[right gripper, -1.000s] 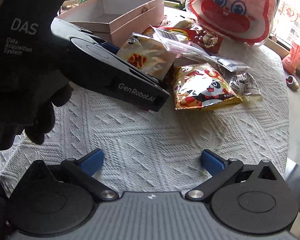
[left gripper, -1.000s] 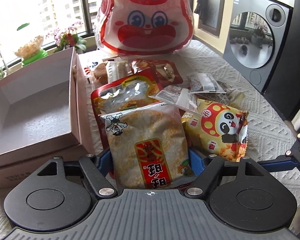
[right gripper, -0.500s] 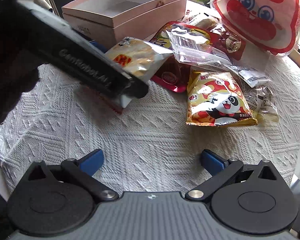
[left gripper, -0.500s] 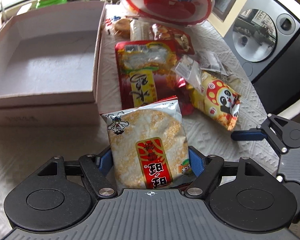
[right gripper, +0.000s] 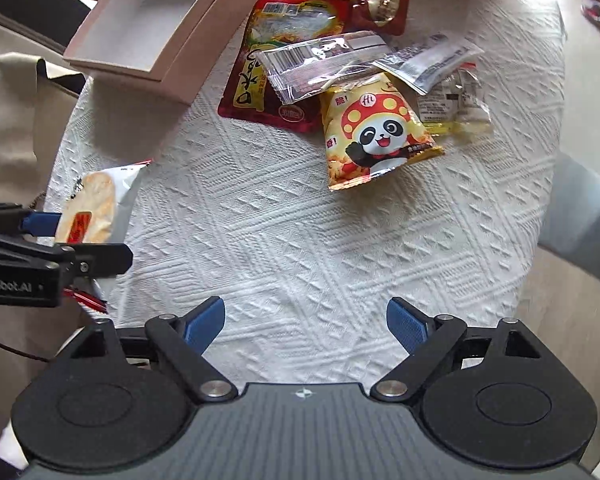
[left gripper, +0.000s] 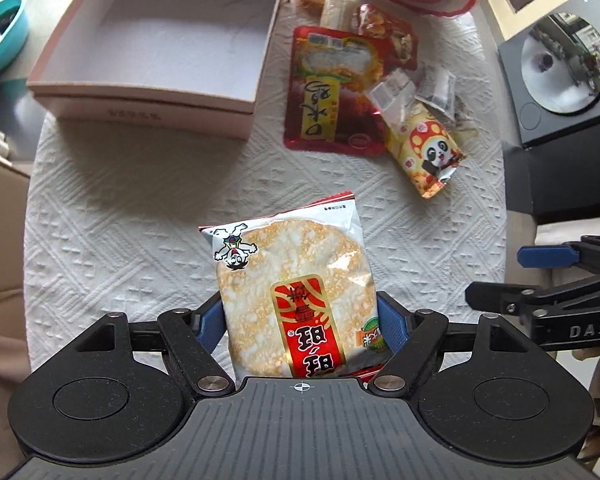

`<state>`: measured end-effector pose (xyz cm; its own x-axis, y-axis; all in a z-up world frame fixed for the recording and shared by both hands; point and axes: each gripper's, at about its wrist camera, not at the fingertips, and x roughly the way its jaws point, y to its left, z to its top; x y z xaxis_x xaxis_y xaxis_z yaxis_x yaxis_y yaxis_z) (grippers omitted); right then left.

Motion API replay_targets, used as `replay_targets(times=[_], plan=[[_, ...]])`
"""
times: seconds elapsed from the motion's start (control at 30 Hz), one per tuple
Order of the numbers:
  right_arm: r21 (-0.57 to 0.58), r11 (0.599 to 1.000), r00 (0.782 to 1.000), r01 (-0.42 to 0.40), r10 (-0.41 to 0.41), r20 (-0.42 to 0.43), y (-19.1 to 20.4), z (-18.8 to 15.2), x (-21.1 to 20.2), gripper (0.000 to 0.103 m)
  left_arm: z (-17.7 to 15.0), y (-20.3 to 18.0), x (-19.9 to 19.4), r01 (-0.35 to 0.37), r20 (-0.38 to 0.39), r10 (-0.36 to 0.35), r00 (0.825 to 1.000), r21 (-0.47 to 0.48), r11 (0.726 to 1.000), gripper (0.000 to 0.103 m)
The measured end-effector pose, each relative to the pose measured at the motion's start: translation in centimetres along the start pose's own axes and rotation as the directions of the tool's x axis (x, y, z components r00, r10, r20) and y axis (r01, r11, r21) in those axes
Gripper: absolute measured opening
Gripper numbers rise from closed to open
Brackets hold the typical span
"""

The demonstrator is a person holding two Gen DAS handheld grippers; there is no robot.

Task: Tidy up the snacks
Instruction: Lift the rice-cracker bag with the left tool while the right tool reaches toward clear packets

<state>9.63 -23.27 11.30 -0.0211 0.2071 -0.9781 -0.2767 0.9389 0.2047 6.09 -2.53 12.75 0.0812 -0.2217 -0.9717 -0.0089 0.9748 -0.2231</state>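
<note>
White quilted tablecloth (left gripper: 140,208) over a round table, with a dark appliance at the right edge of the left view. At upper left of both views, an open pink box (left gripper: 168,36), hollow side up and nothing seen inside, likely the place meant for the snacks. Beside its right wall, a loose heap: red pouch (left gripper: 332,92), panda bag (right gripper: 376,132) lower right of it, clear wrappers (right gripper: 332,64) lying across both.

Low in the centre of the left view, left gripper (left gripper: 300,320) clamped on a rice cracker packet (left gripper: 292,292), blue pads pressing its two side edges near the bottom seam. Packet lifted clear of the cloth, standing up from the fingers, printed face toward the camera; probably held by the edges so as not to crush the cracker, and raised to clear the box wall.

Right gripper (right gripper: 304,320) spread wide with nothing between the pads, hovering over bare cloth below the heap, seemingly waiting out of the way.
</note>
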Motion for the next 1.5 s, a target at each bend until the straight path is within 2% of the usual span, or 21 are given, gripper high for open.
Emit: replay_targets(times=[0.07, 0.13, 0.17, 0.23, 0.3, 0.43, 0.53, 0.6, 0.67, 0.7, 0.77, 0.9, 0.97, 1.03, 1.17, 1.27, 1.37, 1.4, 1.43, 1.47, 1.5], plan=[[0.055, 0.998, 0.995, -0.032, 0.027, 0.093, -0.9, -1.6, -2.4, 0.089, 0.5, -1.9, -0.4, -0.04, 0.008, 0.039, 0.999, 0.03, 0.999, 0.081], [0.032, 0.998, 0.982, -0.052, 0.045, 0.186, -2.1, -2.4, -4.0, 0.089, 0.7, -4.1, -1.0, -0.086, 0.039, 0.085, 0.996, 0.015, 0.996, 0.081], [-0.004, 0.999, 0.972, -0.032, 0.032, 0.232, -2.7, -2.5, -4.8, 0.089, 0.7, -5.1, -1.3, -0.112, 0.064, 0.112, 0.992, -0.006, 0.994, 0.081], [-0.102, 0.995, 0.946, 0.012, 0.022, 0.322, -3.9, -2.8, -6.7, 0.089, 0.6, -7.4, -2.5, -0.169, 0.123, 0.18, 0.976, -0.09, 0.981, 0.081], [-0.147, 0.989, 0.92, 0.031, 0.03, 0.391, -6.6, -1.7, -8.9, 0.089, 0.2, -9.9, -4.5, -0.183, 0.156, 0.219, 0.963, -0.213, 0.96, 0.081], [-0.156, 0.988, 0.931, 0.01, 0.048, 0.363, -12.4, -0.1, -14.2, 0.089, 0.3, -14.7, -7.9, -0.136, 0.163, 0.202, 0.966, -0.346, 0.928, 0.081], [-0.187, 0.98, 0.913, 0.075, 0.008, 0.408, -14.4, -0.2, -18.5, 0.089, 1.7, -17.8, -9.8, -0.127, 0.217, 0.224, 0.95, -0.387, 0.913, 0.081], [-0.184, 0.98, 0.913, 0.079, 0.003, 0.408, -15.1, 0.1, -20.7, 0.089, 2.8, -18.6, -10.4, -0.129, 0.259, 0.237, 0.936, -0.375, 0.918, 0.081], [-0.17, 0.983, 0.902, 0.069, 0.011, 0.432, -15.7, 0.3, -22.7, 0.089, 3.2, -18.8, -10.6, -0.14, 0.3, 0.264, 0.917, -0.378, 0.915, 0.081], [-0.156, 0.986, 0.895, 0.065, 0.012, 0.446, -15.8, 0.3, -23.6, 0.089, 3.3, -18.4, -10.4, -0.139, 0.3, 0.269, 0.915, -0.392, 0.909, 0.081], [-0.14, 0.989, 0.897, 0.051, 0.016, 0.442, -16.1, 0.6, -24.2, 0.089, 3.3, -17.5, -9.5, -0.119, 0.29, 0.26, 0.921, -0.426, 0.897, 0.081], [-0.127, 0.991, 0.937, 0.043, 0.004, 0.351, -15.5, 0.7, -22.6, 0.089, 2.4, -16.0, -6.7, -0.098, 0.279, 0.271, 0.921, -0.508, 0.856, 0.081], [-0.179, 0.983, 0.937, 0.046, 0.019, 0.348, -14.4, 0.2, -22.0, 0.089, 1.8, -16.4, -5.5, -0.078, 0.283, 0.245, 0.927, -0.494, 0.866, 0.081], [-0.217, 0.975, 0.932, 0.051, 0.032, 0.36, -13.5, 0.4, -20.9, 0.089, 1.0, -17.0, -4.4, -0.094, 0.274, 0.247, 0.929, -0.472, 0.876, 0.081], [-0.259, 0.965, 0.954, -0.033, 0.107, 0.278, -11.9, 2.3, -17.0, 0.089, -0.9, -16.7, -3.2, -0.074, 0.26, 0.236, 0.936, -0.511, 0.857, 0.081], [-0.349, 0.936, 0.968, -0.042, 0.124, 0.216, -10.5, 3.6, -13.8, 0.089, -1.5, -15.8, -2.2, -0.065, 0.26, 0.262, 0.929, -0.584, 0.809, 0.081], [-0.465, 0.885, 0.982, -0.025, 0.11, 0.155, -9.0, 5.2, -10.5, 0.089, -1.2, -14.6, 0.5, -0.001, 0.262, 0.229, 0.937, -0.656, 0.755, 0.081], [-0.505, 0.863, 0.985, -0.013, 0.097, 0.14, -8.6, 5.8, -9.4, 0.089, -1.1, -14.2, 1.6, 0.012, 0.259, 0.228, 0.939, -0.685, 0.729, 0.081], [-0.547, 0.837, 0.988, 0.007, 0.079, 0.132, -8.1, 6.5, -8.2, 0.089, -1.1, -13.9, 2.6, 0.023, 0.248, 0.229, 0.941, -0.725, 0.689, 0.081], [-0.575, 0.818, 0.99, 0.028, 0.059, 0.132, -7.8, 7.1, -7.1, 0.089, -1.2, -13.7, 3.2, 0.04, 0.253, 0.223, 0.941, -0.741, 0.67, 0.081], [-0.597, 0.801, 0.991, 0.034, 0.052, 0.127, -7.6, 7.8, -6.0, 0.089, -1.3, -13.7, 3.9, 0.048, 0.256, 0.215, 0.942, -0.741, 0.67, 0.081]])
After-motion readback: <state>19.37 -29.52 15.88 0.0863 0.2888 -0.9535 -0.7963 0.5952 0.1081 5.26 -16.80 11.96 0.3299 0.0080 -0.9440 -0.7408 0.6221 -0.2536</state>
